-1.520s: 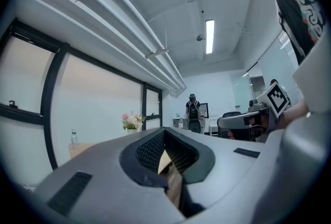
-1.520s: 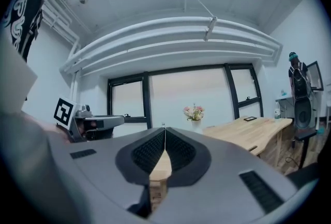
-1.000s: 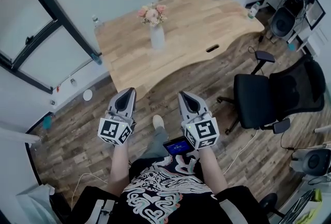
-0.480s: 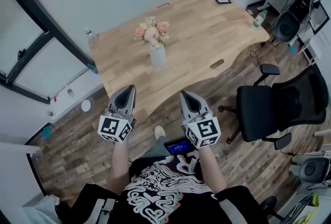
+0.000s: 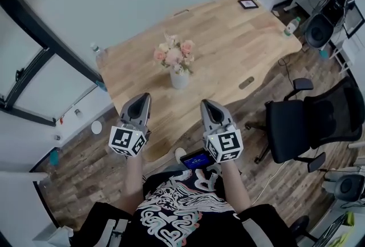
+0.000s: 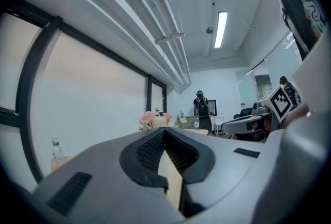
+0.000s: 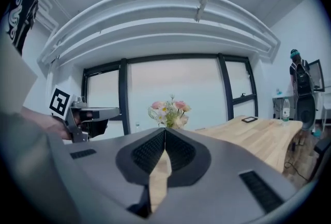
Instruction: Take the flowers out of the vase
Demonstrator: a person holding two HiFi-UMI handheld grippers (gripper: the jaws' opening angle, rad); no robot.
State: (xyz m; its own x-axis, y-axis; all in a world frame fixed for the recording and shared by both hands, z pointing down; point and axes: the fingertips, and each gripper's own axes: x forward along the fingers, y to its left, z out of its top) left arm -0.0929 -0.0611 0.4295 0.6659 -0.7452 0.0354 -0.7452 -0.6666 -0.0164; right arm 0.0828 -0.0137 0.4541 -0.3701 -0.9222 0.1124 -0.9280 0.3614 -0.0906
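Note:
A bunch of pink and cream flowers (image 5: 174, 55) stands upright in a small white vase (image 5: 179, 79) on the wooden table (image 5: 228, 40). My left gripper (image 5: 138, 101) and right gripper (image 5: 206, 106) hover side by side at the table's near edge, short of the vase, both shut with nothing between the jaws. The flowers (image 6: 155, 119) peek above my jaws in the left gripper view, and the flowers (image 7: 169, 112) sit just above the jaw tips in the right gripper view. The vase is hidden in both gripper views.
A black office chair (image 5: 311, 126) stands right of the table. On the tabletop lie a small dark frame (image 5: 248, 4) at the far end, a bottle (image 5: 292, 25) at the right corner and a clear bottle (image 5: 96, 52) at the left edge. A window wall runs along the left.
Both grippers have moved forward together from over the floor to the table's near edge. The vase and flowers now lie closer. Both stay shut.

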